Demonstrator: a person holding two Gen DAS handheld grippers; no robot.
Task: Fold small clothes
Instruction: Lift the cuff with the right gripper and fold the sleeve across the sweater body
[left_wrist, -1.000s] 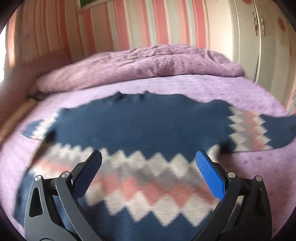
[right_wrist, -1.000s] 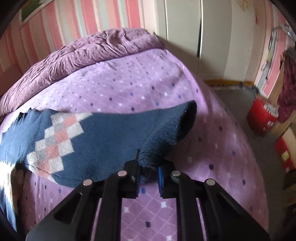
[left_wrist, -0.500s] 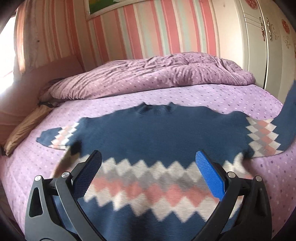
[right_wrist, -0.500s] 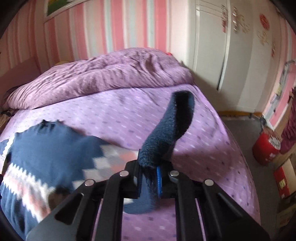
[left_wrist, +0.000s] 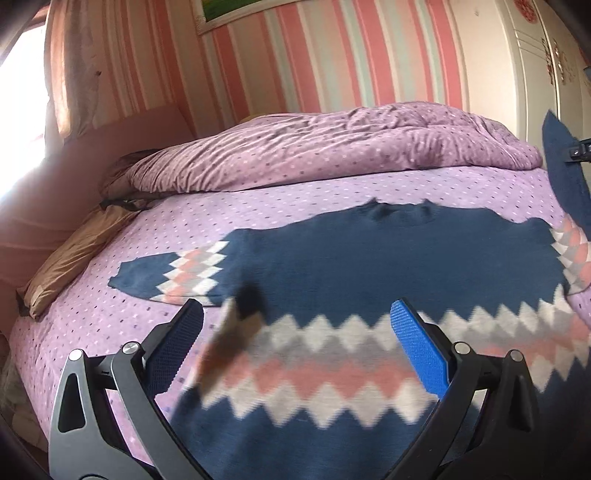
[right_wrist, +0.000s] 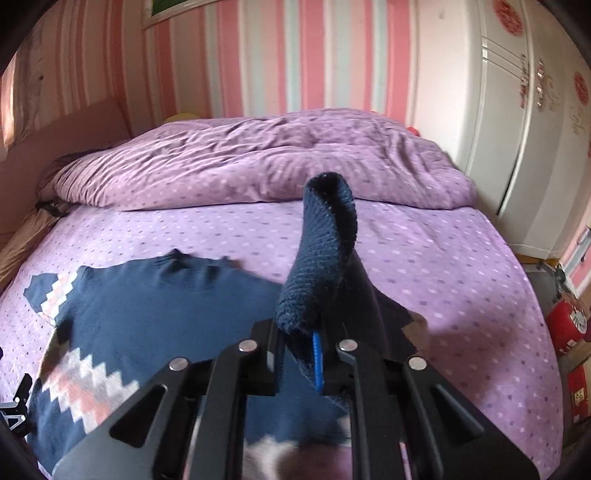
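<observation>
Sweater: a navy sweater (left_wrist: 388, 266) with pink, grey and white diamond bands was laid flat on the bed (left_wrist: 295, 206), neck toward 12 o'clock, hem toward 6 o'clock.
Right sleeve: the sleeve (right_wrist: 325, 254) was lifted clear of the bed, its cuff curling up toward 12 o'clock in the right wrist view.
Right gripper: the right gripper (right_wrist: 299, 354) was clenched on the sleeve, fabric pinched between the closed jaws.
Left gripper: the left gripper (left_wrist: 295, 354) was spread wide with nothing between its pads, held above the lower body of the sweater; contact with the fabric could not be told.
Left sleeve: the other sleeve (left_wrist: 173, 277) was lying flat toward 9 o'clock, not yet folded.
Duvet: a bunched purple duvet (right_wrist: 258, 162) was piled at 12 o'clock, well apart from the sweater.
Step in hand: judged to be the folding of the right sleeve across the chest.
How to do it well: the sleeve would best be carried low toward 9 o'clock, kept taut so that the crease falls at the shoulder seam, and laid flat before release; the body could be pinned by the left gripper so that it is not dragged.
Risk: the thick knit might bunch or slip if lifted too high.
</observation>
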